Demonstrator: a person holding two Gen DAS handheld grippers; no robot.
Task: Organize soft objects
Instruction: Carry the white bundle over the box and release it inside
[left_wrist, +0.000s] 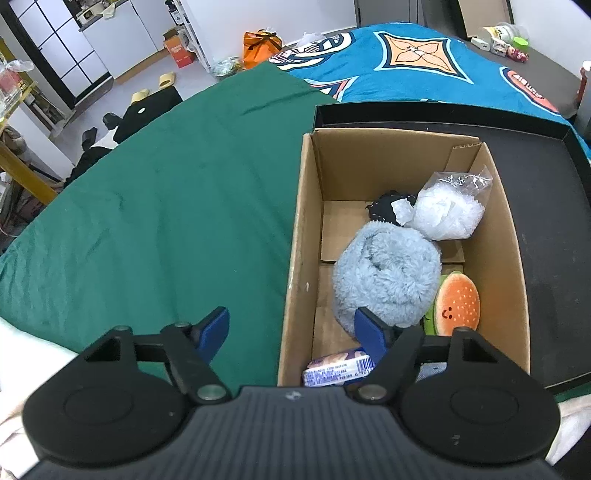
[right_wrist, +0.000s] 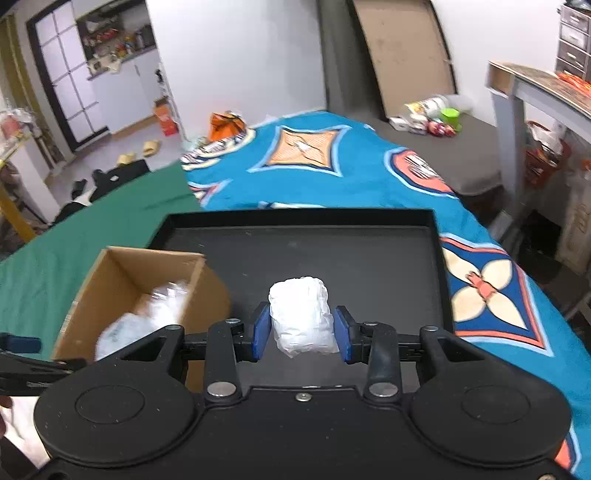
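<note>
Underneath, green cloth (left_wrist: 166, 206) meets blue patterned bedspread (right_wrist: 354, 173).

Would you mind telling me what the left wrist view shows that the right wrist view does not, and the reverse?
Only the left wrist view: the fluffy blue towel, burger plush and snack packet inside the cardboard box, with the open left hand-held gripper over its wall.

Only the right wrist view: the right hand-held gripper shut on a white wrapped bundle.

Both: the box, black tray, green cloth.

Two downward wrist views, shared carton (left_wrist: 406, 229).
</note>
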